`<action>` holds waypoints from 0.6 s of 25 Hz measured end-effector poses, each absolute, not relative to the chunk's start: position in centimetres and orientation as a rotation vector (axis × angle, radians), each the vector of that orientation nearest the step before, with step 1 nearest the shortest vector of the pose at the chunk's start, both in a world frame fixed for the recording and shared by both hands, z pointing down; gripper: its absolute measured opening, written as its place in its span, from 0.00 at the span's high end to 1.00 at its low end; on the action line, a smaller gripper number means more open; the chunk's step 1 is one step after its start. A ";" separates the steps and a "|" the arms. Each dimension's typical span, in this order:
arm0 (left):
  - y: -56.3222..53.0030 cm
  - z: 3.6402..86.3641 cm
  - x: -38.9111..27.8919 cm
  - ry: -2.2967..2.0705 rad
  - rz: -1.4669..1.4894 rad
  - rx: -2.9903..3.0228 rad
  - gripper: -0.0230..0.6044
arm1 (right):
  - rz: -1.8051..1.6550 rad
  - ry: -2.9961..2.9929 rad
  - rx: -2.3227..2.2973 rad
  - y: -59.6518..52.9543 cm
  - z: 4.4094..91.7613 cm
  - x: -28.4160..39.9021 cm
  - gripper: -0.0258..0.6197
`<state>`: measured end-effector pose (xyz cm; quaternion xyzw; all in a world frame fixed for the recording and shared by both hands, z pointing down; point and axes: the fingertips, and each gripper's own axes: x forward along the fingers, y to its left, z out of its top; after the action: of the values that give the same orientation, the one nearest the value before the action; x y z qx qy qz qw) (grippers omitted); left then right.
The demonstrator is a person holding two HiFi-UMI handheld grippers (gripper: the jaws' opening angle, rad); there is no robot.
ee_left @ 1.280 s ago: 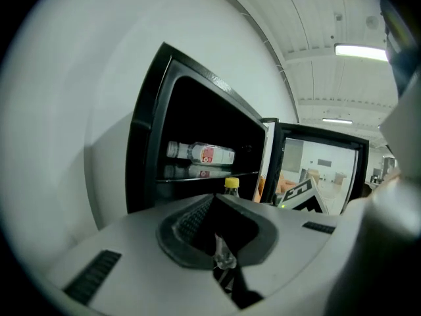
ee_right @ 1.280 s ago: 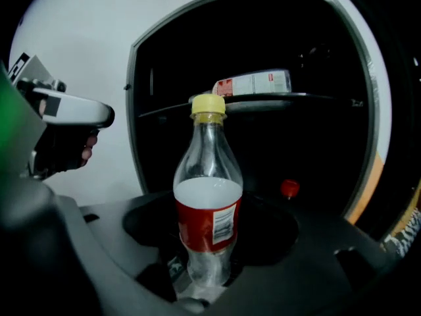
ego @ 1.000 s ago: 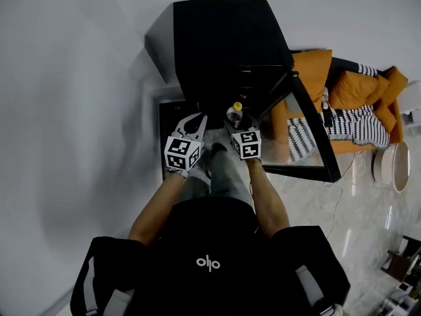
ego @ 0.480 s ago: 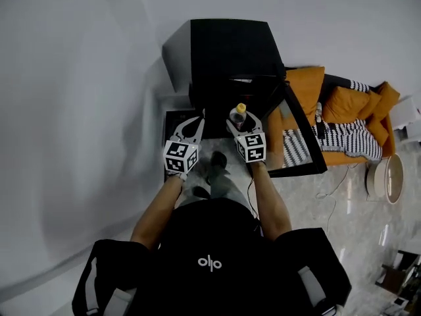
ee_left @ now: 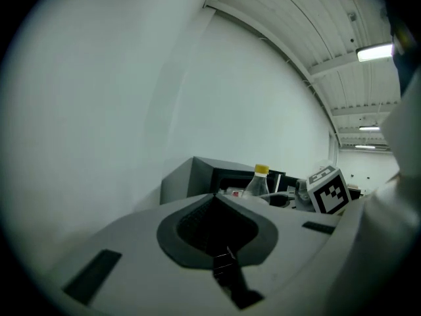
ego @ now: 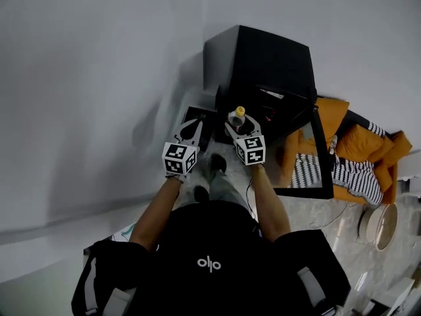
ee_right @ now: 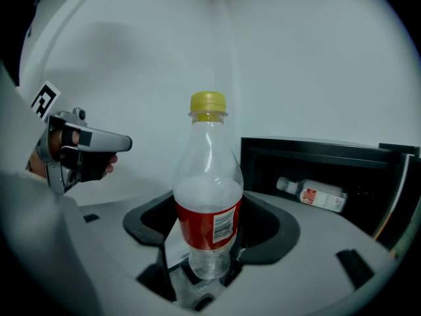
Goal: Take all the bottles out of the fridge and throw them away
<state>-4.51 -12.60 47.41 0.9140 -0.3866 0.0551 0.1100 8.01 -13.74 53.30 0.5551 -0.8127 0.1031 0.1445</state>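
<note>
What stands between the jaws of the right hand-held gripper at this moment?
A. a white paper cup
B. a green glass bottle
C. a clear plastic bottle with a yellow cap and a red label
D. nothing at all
C: in the right gripper view the right hand-held gripper is closed on the clear plastic bottle, which stands upright between its jaws.

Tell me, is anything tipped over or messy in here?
Yes: a clear plastic bottle with a red-and-white label lies on its side inside the black fridge, not standing. The yellow-capped clear bottle with a red label in the right tongs is upright. No spill shows.
</note>
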 end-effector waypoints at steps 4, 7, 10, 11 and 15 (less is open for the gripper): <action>-12.6 48.4 -9.2 -1.259 0.168 2.612 0.96 | 0.286 -2.428 1.451 -15.3 53.9 2.3 0.49; -12.9 48.9 -12.4 -1.342 0.168 2.559 0.96 | 0.274 -2.478 1.354 -16.6 54.4 -1.4 0.49; -13.6 49.5 -14.7 -1.390 0.172 2.518 0.96 | 0.273 -2.497 1.293 -18.1 55.0 -3.9 0.49; -13.9 49.7 -15.2 -1.400 0.175 2.505 0.96 | 0.276 -2.498 1.279 -18.6 55.2 -4.4 0.49; -14.4 51.6 -16.2 -1.423 0.193 2.446 0.96 | 0.305 -2.489 1.230 -20.1 57.3 -5.5 0.49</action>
<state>-16.19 -14.43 51.60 0.8523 -0.4960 0.0674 0.1520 -5.54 -20.10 57.34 0.4337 -0.8776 0.1077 0.1735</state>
